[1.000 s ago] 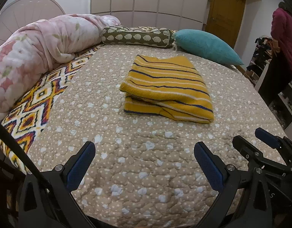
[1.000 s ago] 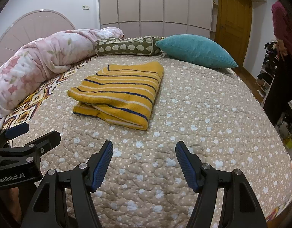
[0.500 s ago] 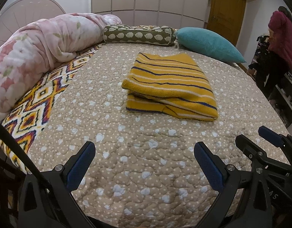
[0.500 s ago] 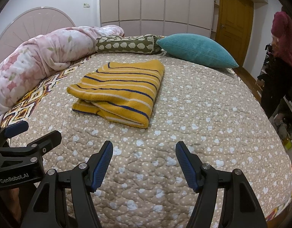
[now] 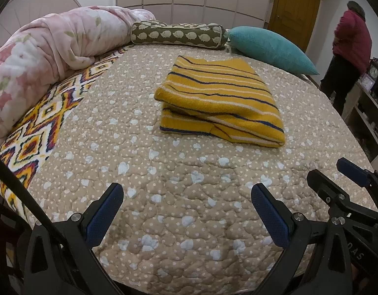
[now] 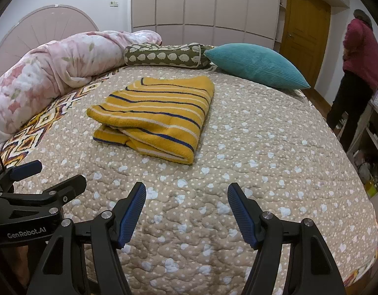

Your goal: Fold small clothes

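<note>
Both tools, left tool (image 5: 186, 206) and right tool (image 6: 186, 209), hang spread and empty near the bed's (image 6: 262, 147) front edge. The folded sweater (image 6: 152, 115) lies mid-bed, well apart from them. The folding looks finished; if squaring it up, pinch the loose lower layer. Its far edge is hard to make out.

Bystander (image 5: 348, 46) — face hidden, turned away.

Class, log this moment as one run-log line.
left claw: open, empty | right claw: open, empty | striped sweater: folded on bed quilt, untouched
</note>
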